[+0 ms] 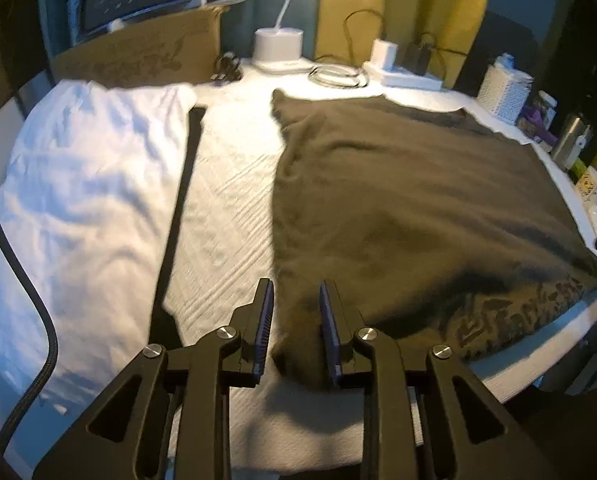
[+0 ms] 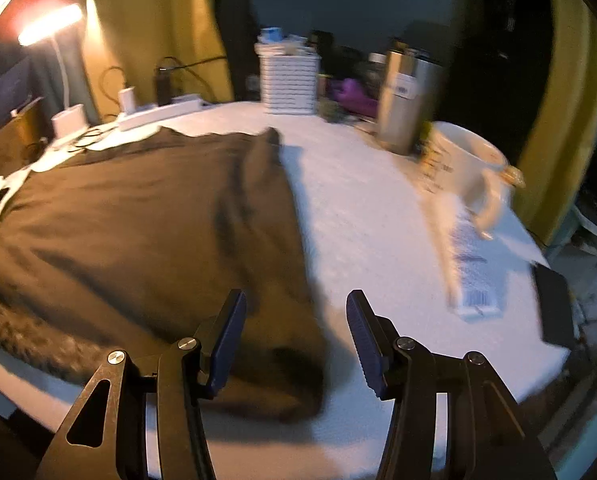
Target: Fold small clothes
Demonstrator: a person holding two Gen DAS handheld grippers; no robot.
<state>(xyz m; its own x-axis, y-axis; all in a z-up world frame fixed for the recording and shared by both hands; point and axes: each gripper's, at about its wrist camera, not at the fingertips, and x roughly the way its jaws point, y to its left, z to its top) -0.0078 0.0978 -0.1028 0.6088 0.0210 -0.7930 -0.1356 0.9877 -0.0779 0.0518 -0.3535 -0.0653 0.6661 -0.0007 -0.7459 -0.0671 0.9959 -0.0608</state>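
A dark olive-brown garment (image 1: 398, 200) lies flat on the white-covered table (image 1: 226, 200), with a printed patch at its near right edge. My left gripper (image 1: 296, 300) hangs over its near left corner, jaws a little apart; cloth sits between the pads (image 1: 264, 312) but they do not press on it. In the right wrist view the same garment (image 2: 138, 220) fills the left half. My right gripper (image 2: 296, 312) stands open over its near right corner, with nothing held. A white garment (image 1: 86, 184) with a dark strip along its edge lies at the left.
Along the back stand a cardboard box (image 1: 146, 56), a lamp base (image 1: 278, 46), a power strip (image 1: 406, 76) with cables and a white basket (image 2: 288, 80). At the right are a steel flask (image 2: 408, 108), a mug (image 2: 466, 164), a printed paper (image 2: 474, 272) and a black slab (image 2: 554, 304).
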